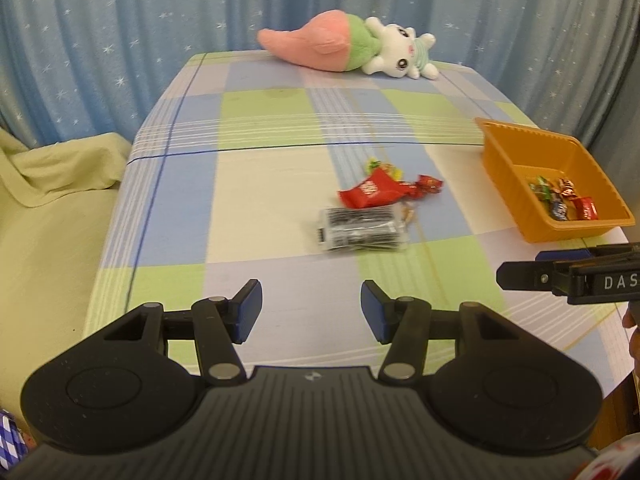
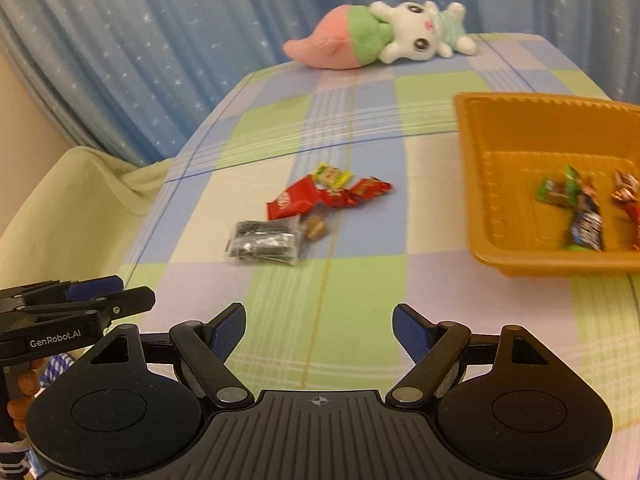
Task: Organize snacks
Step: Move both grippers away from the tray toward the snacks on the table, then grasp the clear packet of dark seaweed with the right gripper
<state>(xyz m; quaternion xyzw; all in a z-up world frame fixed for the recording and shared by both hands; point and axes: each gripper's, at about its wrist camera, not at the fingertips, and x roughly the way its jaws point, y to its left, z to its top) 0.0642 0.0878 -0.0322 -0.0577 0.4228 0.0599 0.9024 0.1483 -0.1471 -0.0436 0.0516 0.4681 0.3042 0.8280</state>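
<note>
A small pile of snacks lies mid-table: a red packet (image 1: 370, 193) (image 2: 289, 201), a black-and-clear packet (image 1: 361, 230) (image 2: 265, 241), a yellow-green candy (image 2: 333, 175), red wrapped candies (image 1: 429, 184) (image 2: 370, 188) and a brown sweet (image 2: 315, 226). An orange tray (image 1: 504, 168) (image 2: 480, 184) at the right holds several wrapped candies (image 1: 564, 200) (image 2: 580, 216). My left gripper (image 1: 311, 310) is open and empty, short of the pile. My right gripper (image 2: 319, 330) is open and empty, near the table's front, left of the tray.
A plush rabbit with a pink-green carrot (image 1: 344, 46) (image 2: 380, 36) lies at the far edge of the checked tablecloth (image 1: 260, 184) (image 2: 360, 280). Blue star curtains (image 1: 120, 40) hang behind. A pale green covered seat (image 1: 48, 208) stands left of the table.
</note>
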